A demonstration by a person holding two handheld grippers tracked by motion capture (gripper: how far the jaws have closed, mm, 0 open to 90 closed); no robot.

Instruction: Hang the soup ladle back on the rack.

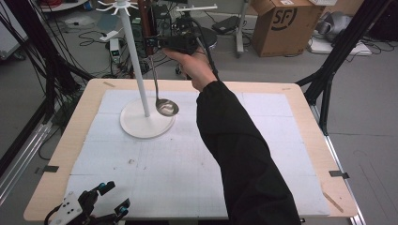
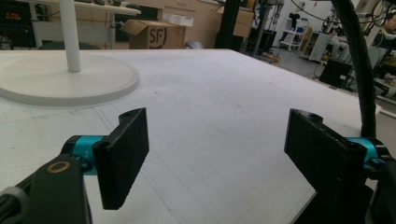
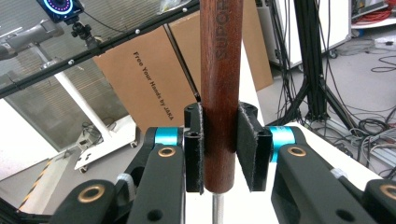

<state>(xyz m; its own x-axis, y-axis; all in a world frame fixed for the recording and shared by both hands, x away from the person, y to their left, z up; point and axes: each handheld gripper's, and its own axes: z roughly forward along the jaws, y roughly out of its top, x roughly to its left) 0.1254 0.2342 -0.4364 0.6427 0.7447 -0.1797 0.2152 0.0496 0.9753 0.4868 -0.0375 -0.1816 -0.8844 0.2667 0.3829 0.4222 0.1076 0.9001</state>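
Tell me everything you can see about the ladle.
The ladle has a dark reddish-brown wooden handle with lettering stamped on it, a thin metal shaft and a shiny round metal bowl. It hangs upright, bowl down, above the edge of the white stand's round base. The right gripper clamps the handle between its jaws.

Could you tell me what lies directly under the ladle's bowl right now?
The ladle hangs from the right gripper, its bowl just over the rim of the white stand base. Whether the bowl touches the base cannot be told; its underside is hidden.
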